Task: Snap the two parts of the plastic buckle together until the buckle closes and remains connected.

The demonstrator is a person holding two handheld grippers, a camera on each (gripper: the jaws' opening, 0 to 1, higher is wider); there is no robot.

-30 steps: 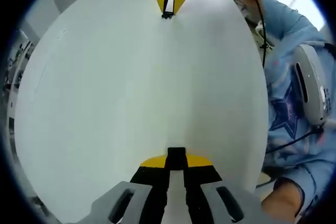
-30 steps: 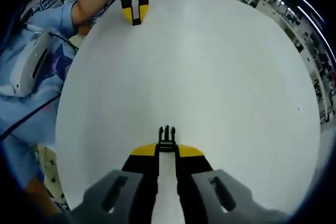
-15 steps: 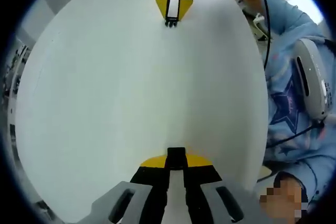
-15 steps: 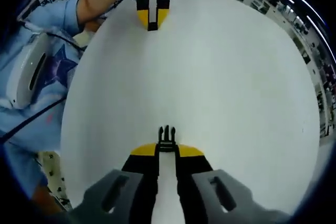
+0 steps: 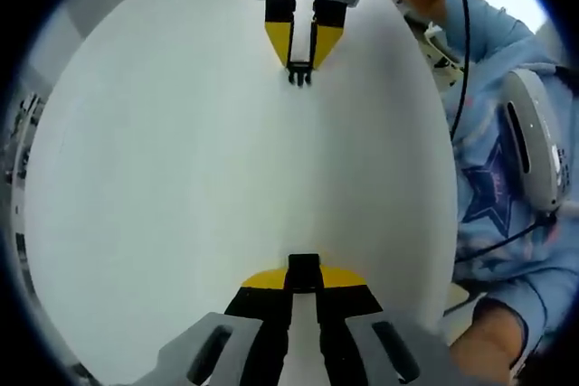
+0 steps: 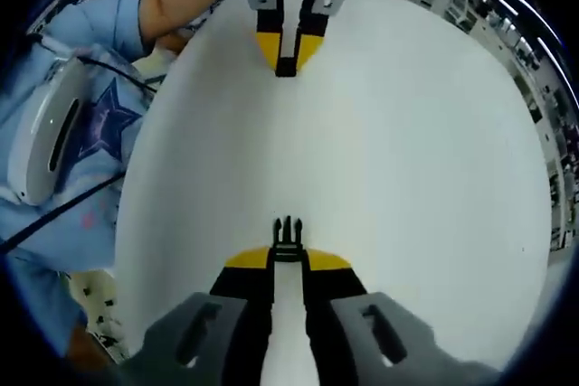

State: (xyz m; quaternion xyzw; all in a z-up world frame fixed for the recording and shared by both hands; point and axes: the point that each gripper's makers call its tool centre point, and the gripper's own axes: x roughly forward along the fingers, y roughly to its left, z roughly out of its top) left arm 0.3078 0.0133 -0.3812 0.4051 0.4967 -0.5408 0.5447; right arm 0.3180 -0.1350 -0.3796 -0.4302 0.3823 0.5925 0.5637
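Note:
In the left gripper view my left gripper (image 5: 304,270) is shut on the black socket half of the buckle (image 5: 304,266), whose end sticks out between the yellow-tipped jaws. Facing it across the white table, the right gripper (image 5: 301,70) holds the pronged half (image 5: 299,74). In the right gripper view my right gripper (image 6: 288,243) is shut on the black pronged half (image 6: 288,232), prongs pointing forward. The left gripper (image 6: 287,62) with the socket half (image 6: 286,68) stands opposite at the top. The two halves are apart, facing each other.
A round white table (image 5: 181,160) lies under both grippers. A person in a light blue star-print sleeve (image 5: 493,187) stands at the table's edge, with a white device (image 6: 50,124) and a black cable alongside. Shelves and clutter line the room's far side (image 6: 488,6).
The two grippers have come closer: in each view the opposite gripper looks larger and lower than a second ago. Both stay shut on their buckle halves.

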